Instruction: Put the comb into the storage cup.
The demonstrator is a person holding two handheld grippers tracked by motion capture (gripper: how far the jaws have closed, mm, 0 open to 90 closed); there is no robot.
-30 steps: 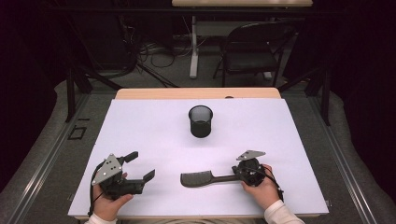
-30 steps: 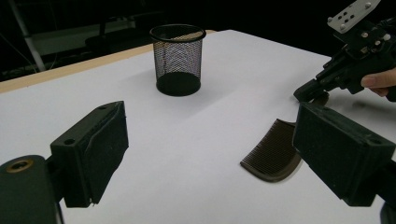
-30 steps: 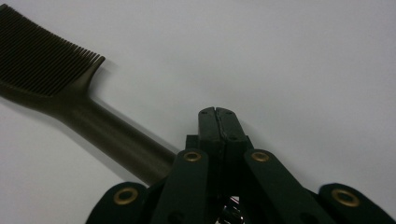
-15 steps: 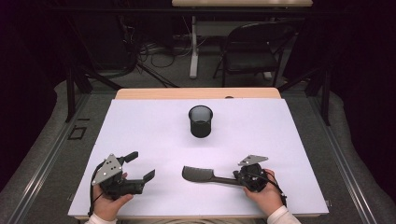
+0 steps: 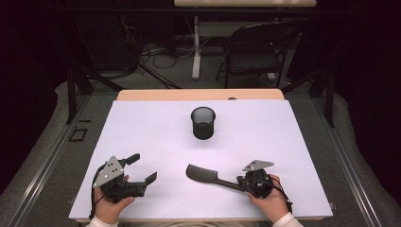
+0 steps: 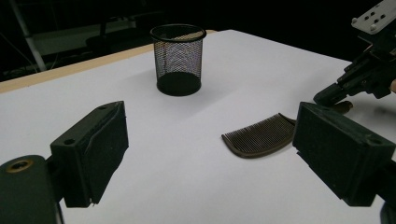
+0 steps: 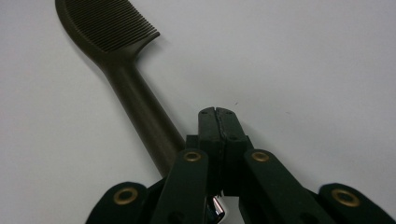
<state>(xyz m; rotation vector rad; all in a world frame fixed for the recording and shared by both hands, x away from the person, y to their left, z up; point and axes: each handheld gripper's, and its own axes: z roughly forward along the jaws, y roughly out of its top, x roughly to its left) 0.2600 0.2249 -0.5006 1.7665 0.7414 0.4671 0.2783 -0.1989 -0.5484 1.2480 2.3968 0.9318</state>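
A dark comb (image 5: 203,174) lies flat on the white table sheet (image 5: 156,132), its toothed head toward the middle and its handle running to the right. My right gripper (image 5: 242,182) is shut at the handle's end. In the right gripper view the two pads (image 7: 217,114) meet with nothing between them, and the comb handle (image 7: 142,109) passes just to their left, under the linkage. My left gripper (image 5: 142,168) rests at the near left, open and empty. Its wide jaws frame the comb head (image 6: 259,137) and the mesh cup (image 6: 179,58).
A black mesh cup (image 5: 203,122) stands upright at the middle of the sheet, beyond the comb. The wooden table edge (image 5: 198,94) runs along the far side. A chair (image 5: 255,52) and cables sit on the floor behind the table.
The right hand has drifted slightly toward the near edge. The comb has turned with it, from roughly level to slanted, its head now a little farther from me. The left gripper has stayed put.
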